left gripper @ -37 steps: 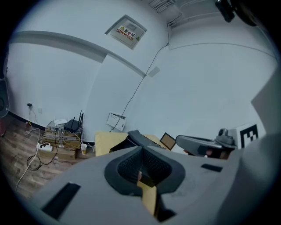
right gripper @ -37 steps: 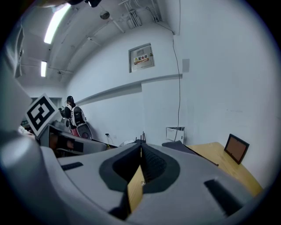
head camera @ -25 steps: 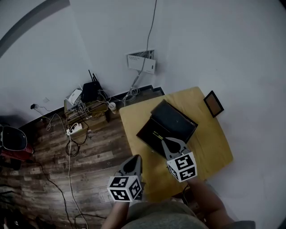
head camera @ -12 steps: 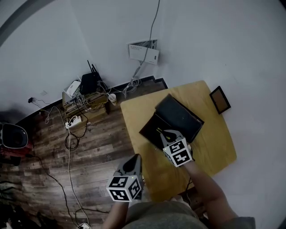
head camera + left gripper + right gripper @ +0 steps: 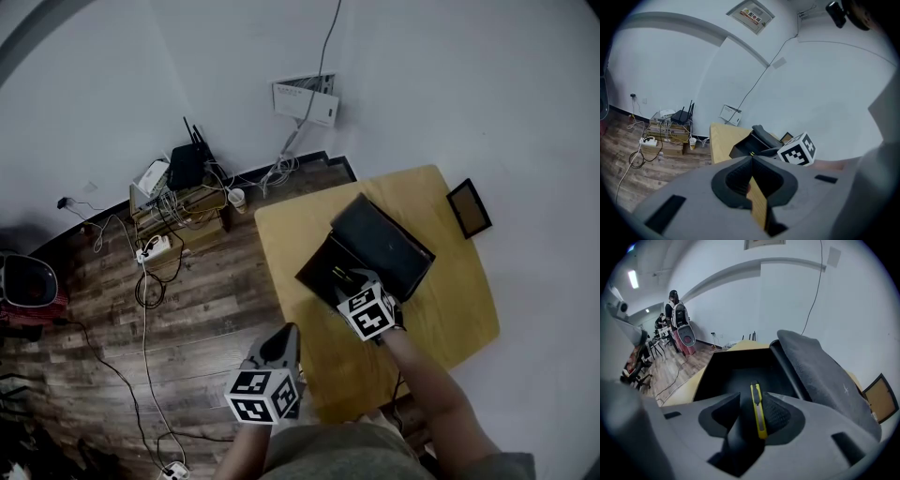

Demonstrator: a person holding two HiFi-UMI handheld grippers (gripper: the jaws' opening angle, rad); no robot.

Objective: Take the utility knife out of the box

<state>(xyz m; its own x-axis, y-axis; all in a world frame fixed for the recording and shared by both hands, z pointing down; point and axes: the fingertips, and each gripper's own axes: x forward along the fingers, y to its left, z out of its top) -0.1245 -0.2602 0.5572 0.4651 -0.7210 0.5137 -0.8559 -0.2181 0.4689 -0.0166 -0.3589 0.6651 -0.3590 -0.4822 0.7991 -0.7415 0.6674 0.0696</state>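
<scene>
An open black box (image 5: pixel 319 274) with its lid (image 5: pixel 386 239) tilted back stands on a wooden table (image 5: pixel 286 234). My right gripper (image 5: pixel 351 280) reaches down into the box's open base. In the right gripper view a yellow utility knife (image 5: pixel 759 411) lies between its jaws. It rests along the right finger (image 5: pixel 776 413) with a gap at its left. My right gripper (image 5: pixel 749 399) has its jaws opening over the box's dark inside (image 5: pixel 740 373). My left gripper (image 5: pixel 281 337) hangs shut and empty beside the table's near left corner, its tips (image 5: pixel 752 158) meeting.
A router and tangled cables (image 5: pixel 187 171) lie on the wooden floor left of the table. A small framed picture (image 5: pixel 468 208) stands at the table's far right edge. A white unit (image 5: pixel 306 99) hangs on the wall. People stand far off (image 5: pixel 675 317).
My right gripper has moved forward and down over the box, carrying the yellow knife into its open base. The left gripper has hardly shifted.
</scene>
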